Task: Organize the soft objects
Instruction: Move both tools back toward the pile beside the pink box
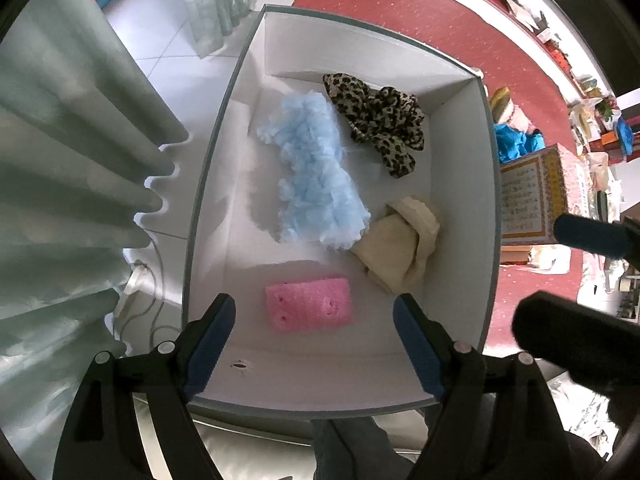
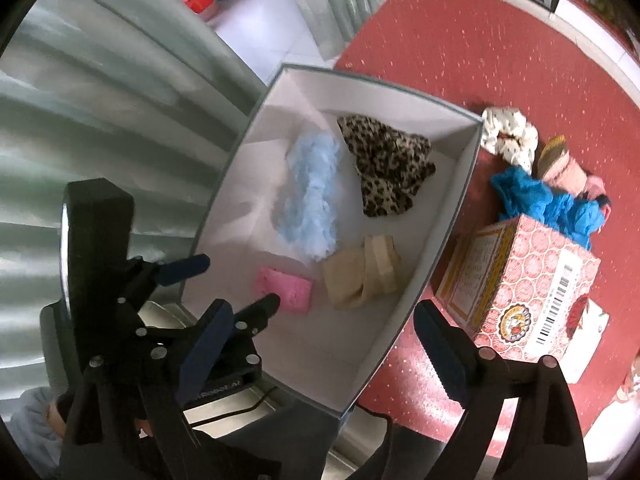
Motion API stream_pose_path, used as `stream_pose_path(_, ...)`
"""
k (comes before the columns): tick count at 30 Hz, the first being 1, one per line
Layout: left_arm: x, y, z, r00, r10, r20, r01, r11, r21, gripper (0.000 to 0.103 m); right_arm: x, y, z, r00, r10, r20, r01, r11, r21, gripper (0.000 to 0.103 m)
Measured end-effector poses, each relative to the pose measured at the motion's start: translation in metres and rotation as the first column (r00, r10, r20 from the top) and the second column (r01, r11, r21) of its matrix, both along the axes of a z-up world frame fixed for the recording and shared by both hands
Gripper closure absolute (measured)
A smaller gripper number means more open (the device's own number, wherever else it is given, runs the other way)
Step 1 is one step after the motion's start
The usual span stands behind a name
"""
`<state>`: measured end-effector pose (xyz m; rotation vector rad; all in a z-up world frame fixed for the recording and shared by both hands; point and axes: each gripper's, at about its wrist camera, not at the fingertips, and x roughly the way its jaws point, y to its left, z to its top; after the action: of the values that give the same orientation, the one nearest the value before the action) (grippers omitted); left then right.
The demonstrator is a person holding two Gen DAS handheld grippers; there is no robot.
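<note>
- Box [image 1: 460,184]: white, open-topped, standing at the edge of a red table [image 1: 420,20], beside a pale curtain [image 1: 72,168].
- Contents, all on the box floor: blue fluff [image 1: 314,172] along the middle; leopard cloth [image 1: 380,120] at the far end, just beside the fluff; beige cloth [image 1: 400,248] against the right wall, touching the fluff's near end; pink sponge [image 1: 310,308] at the near end, apart from the rest.
- Left gripper [image 1: 314,316]: above the box's near end, jaws wide open, sponge below and between the fingers, no pad touching it.
- Right gripper [image 2: 322,334]: above the box's near right corner, jaws wide apart, nothing held.
- Outside the box, on the table: spotted scrunchie [image 2: 508,136], blue cloth [image 2: 536,204], pink item [image 2: 572,172], patterned carton [image 2: 532,292].
</note>
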<state>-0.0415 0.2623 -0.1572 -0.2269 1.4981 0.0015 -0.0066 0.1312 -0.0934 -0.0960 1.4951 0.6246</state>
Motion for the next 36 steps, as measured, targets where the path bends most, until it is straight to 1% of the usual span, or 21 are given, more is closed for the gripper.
stream_pose_path(2,-0.001,0.001,0.004,1.0,0.004,0.014,-0.003,1.0,-0.023,0.019,-0.001,0.0,0.007,1.0,-0.001,0.015,0.001,1.0,0.013,0.01)
stream_pose_path(3,-0.001,0.001,0.006,1.0,0.009,0.021,-0.008,0.999,-0.043,0.019,-0.002,-0.001,0.01,1.0,-0.003,0.019,0.002,1.0,0.024,0.0)
stream_pose_path(4,-0.001,0.003,0.008,0.999,0.02,0.03,-0.017,0.997,-0.08,0.018,-0.003,-0.002,0.013,1.0,-0.007,0.023,0.006,0.999,0.04,0.0)
stream_pose_path(5,-0.001,0.005,0.01,0.999,0.034,0.043,-0.028,0.99,-0.14,0.009,-0.004,-0.005,0.017,0.999,-0.014,0.032,0.012,0.998,0.056,0.0)
stream_pose_path(6,0.0,0.006,0.013,0.997,0.048,0.054,-0.037,0.982,-0.183,0.003,-0.006,-0.006,0.021,0.999,-0.02,0.04,0.018,0.998,0.066,0.0)
stream_pose_path(7,0.0,0.008,0.016,0.995,0.064,0.075,-0.047,0.974,-0.22,0.0,-0.007,-0.009,0.026,0.998,-0.028,0.049,0.024,0.997,0.077,0.0)
stream_pose_path(8,0.002,0.008,0.021,0.991,0.079,0.104,-0.051,0.967,-0.249,0.0,-0.008,-0.012,0.031,0.998,-0.037,0.057,0.032,0.995,0.093,0.0)
stream_pose_path(11,0.005,0.004,0.03,0.987,0.066,0.145,-0.028,0.968,-0.251,0.0,-0.011,-0.027,0.042,0.995,-0.082,0.062,0.073,0.989,0.13,0.0)
stream_pose_path(16,0.015,-0.009,0.037,0.991,0.031,0.131,0.01,0.954,-0.299,0.0,-0.02,-0.066,0.061,0.982,-0.175,0.063,0.162,0.97,0.181,0.0)
stream_pose_path(19,0.021,-0.023,0.049,0.991,-0.006,0.136,0.053,0.936,-0.347,0.0,-0.024,-0.1,0.071,0.965,-0.255,0.056,0.238,0.948,0.209,0.0)
stream_pose_path(22,0.034,-0.046,0.068,0.985,-0.063,0.158,0.12,0.915,-0.386,0.0,-0.026,-0.146,0.08,0.931,-0.363,0.046,0.345,0.911,0.225,0.0)
stream_pose_path(24,0.044,-0.061,0.081,0.978,-0.099,0.182,0.162,0.915,-0.37,0.0,-0.026,-0.178,0.084,0.896,-0.442,0.038,0.422,0.875,0.238,0.0)
stream_pose_path(25,0.051,-0.069,0.087,0.974,-0.116,0.196,0.182,0.915,-0.359,0.0,-0.025,-0.199,0.085,0.873,-0.487,0.028,0.466,0.851,0.243,0.0)
stream_pose_path(28,0.074,-0.092,0.108,0.962,-0.155,0.224,0.227,0.91,-0.346,0.0,-0.015,-0.24,0.086,0.827,-0.562,0.026,0.541,0.807,0.235,0.0)
stream_pose_path(31,0.106,-0.114,0.131,0.956,-0.174,0.238,0.251,0.904,-0.346,0.0,0.004,-0.275,0.087,0.797,-0.604,0.032,0.584,0.782,0.22,0.0)
stream_pose_path(33,0.126,-0.125,0.141,0.951,-0.189,0.245,0.266,0.906,-0.33,0.0,0.023,-0.294,0.088,0.781,-0.624,0.024,0.605,0.765,0.22,0.0)
stream_pose_path(34,0.137,-0.132,0.144,0.947,-0.2,0.251,0.274,0.91,-0.31,0.0,0.033,-0.302,0.088,0.771,-0.636,0.02,0.617,0.755,0.221,0.0)
stream_pose_path(35,0.152,-0.14,0.146,0.944,-0.212,0.252,0.277,0.924,-0.262,0.0,0.046,-0.311,0.087,0.762,-0.647,0.012,0.628,0.745,0.225,0.0)
stream_pose_path(36,0.167,-0.147,0.144,0.947,-0.213,0.242,0.266,0.941,-0.21,0.0,0.056,-0.319,0.084,0.754,-0.657,-0.003,0.641,0.734,0.224,0.0)
